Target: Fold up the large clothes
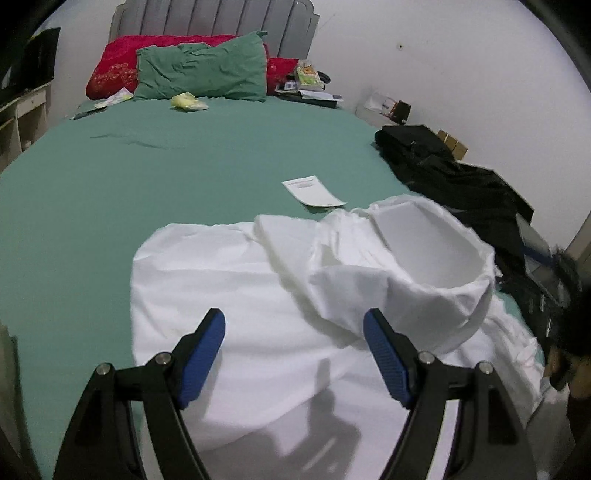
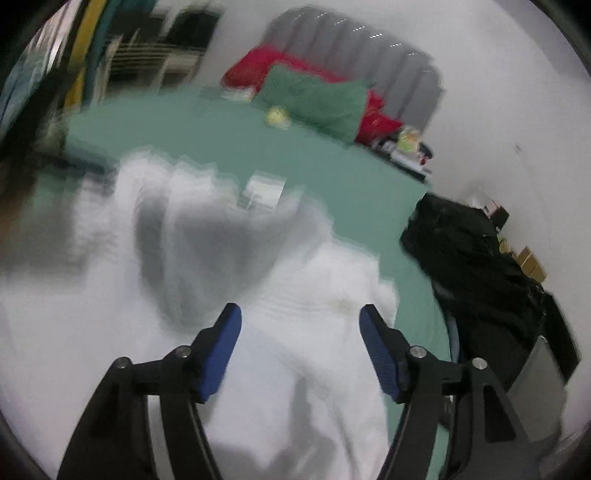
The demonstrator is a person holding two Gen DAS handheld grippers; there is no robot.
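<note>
A large white garment (image 1: 258, 295) lies crumpled on the green bed sheet (image 1: 147, 177); an open, tube-like end of it stands up at the right. My left gripper (image 1: 293, 325) hovers over the garment, open, with nothing between its blue pads. The right wrist view is blurred. It shows the same white garment (image 2: 295, 369) spread below my right gripper (image 2: 300, 319), whose jaws stand apart with no cloth pinched between them.
A white paper sheet (image 1: 314, 191) lies on the bed beyond the garment. A dark pile of clothes (image 1: 443, 166) sits at the bed's right edge. Green pillow (image 1: 203, 72) and red pillow (image 1: 110, 70) lean on the grey headboard (image 1: 214, 18). Small clutter lies near the pillows.
</note>
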